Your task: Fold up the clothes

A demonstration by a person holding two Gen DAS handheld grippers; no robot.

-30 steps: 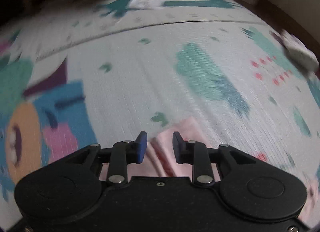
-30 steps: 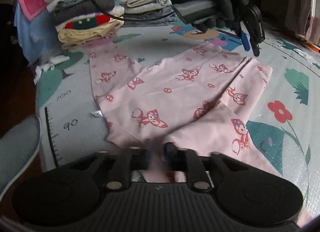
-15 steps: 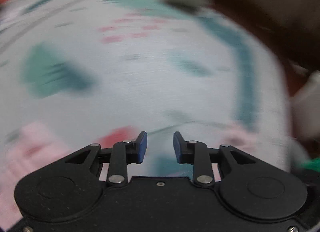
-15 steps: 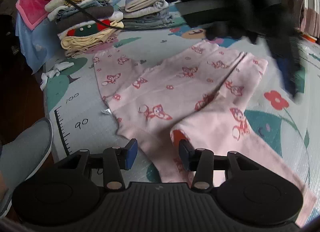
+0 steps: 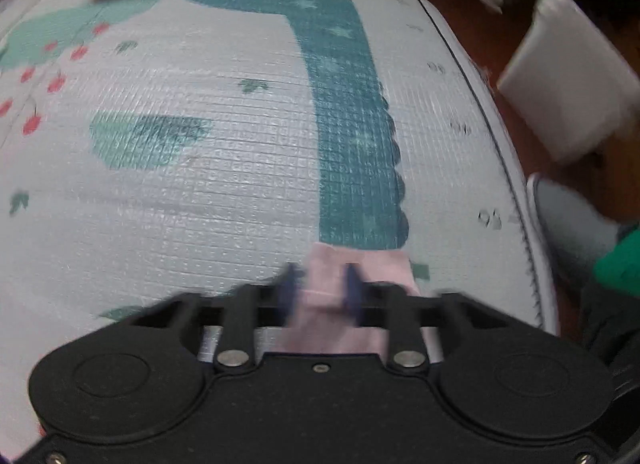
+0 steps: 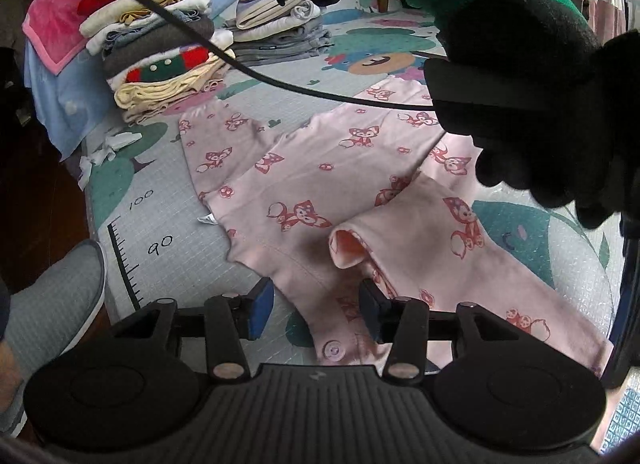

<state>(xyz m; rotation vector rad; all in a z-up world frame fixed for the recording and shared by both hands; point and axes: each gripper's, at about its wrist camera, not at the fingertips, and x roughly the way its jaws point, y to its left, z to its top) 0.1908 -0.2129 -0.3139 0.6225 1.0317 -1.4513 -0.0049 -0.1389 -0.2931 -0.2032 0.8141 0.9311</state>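
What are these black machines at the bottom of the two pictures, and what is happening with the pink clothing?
There is no robot here. A person holds a hand-operated grasping tool in each hand, and each tool carries a camera looking along its two fingers. So each picture shows its own tool at the bottom.

The left camera picture shows the left tool. Its jaws have just been closing, and an edge of the pink garment sits between them. This picture is blurred.

The right camera picture shows the right tool, open over the garment, with cloth between its fingers but not pinched. The gloved hand at the upper right holds the left tool.

The garment, printed with red foxes, lies spread on a children's play mat. Behind it stand stacks of folded clothes.
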